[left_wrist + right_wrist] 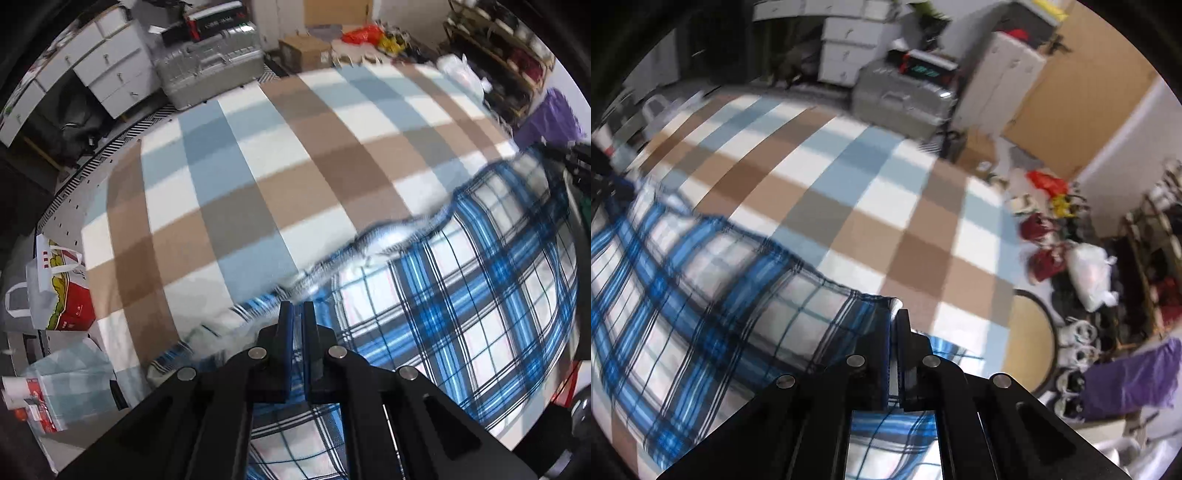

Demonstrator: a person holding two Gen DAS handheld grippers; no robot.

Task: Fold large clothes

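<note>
Big checked bed [229,177] stretches ahead of both grippers, with the blue plaid garment [461,295] under them. Left gripper [297,308] and right gripper [894,315] each pinch its edge; I'd lift evenly, keeping that edge taut.

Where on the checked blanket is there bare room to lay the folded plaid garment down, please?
The checked blanket lies bare from the blue plaid garment up to its far edge by the silver suitcase, and across to the side by the red-and-white bag. The near part is covered by the garment, which both the left gripper and right gripper pinch. The surrounding floor is crowded.
</note>
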